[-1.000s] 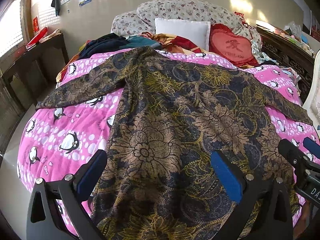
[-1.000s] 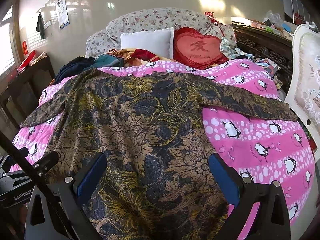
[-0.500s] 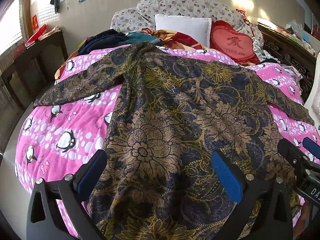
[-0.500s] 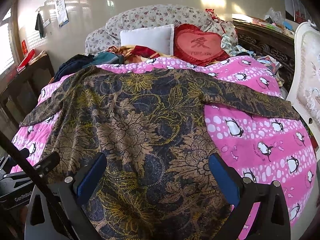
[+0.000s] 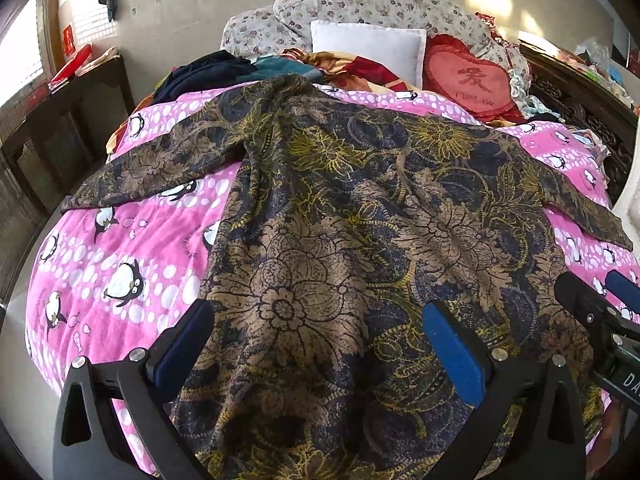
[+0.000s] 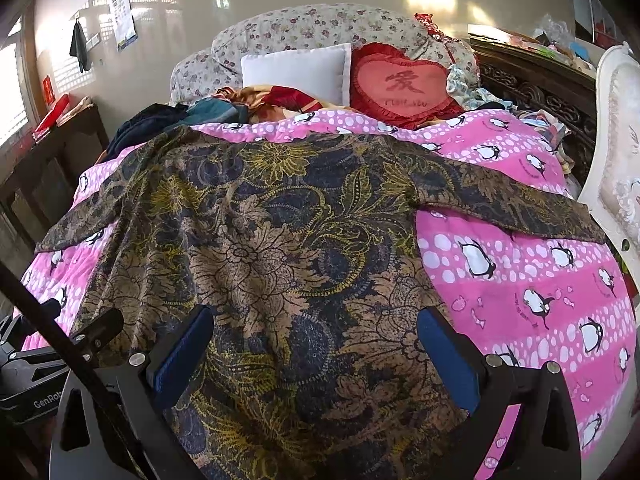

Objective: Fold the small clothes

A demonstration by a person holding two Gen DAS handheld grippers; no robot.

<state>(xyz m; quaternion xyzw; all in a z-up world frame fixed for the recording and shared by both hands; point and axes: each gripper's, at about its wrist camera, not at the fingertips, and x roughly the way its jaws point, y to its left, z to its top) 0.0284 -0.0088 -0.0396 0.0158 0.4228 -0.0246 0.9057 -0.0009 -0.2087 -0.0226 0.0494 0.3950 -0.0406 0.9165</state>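
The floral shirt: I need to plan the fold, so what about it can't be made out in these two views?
- Hem of the floral shirt: both views, cut off by the bottom edge and hidden behind the open left gripper and right gripper.
- Collar: both views, too foreshortened to make out.
- Underside on the pink quilt: hidden by the shirt.

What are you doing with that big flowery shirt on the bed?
A person holds a gripper in each hand and is about to fold the floral long-sleeved top. It lies spread flat on the pink penguin quilt, both sleeves stretched out to the sides. The left gripper and the right gripper are both open above the near hem, holding nothing. No fold shows yet.
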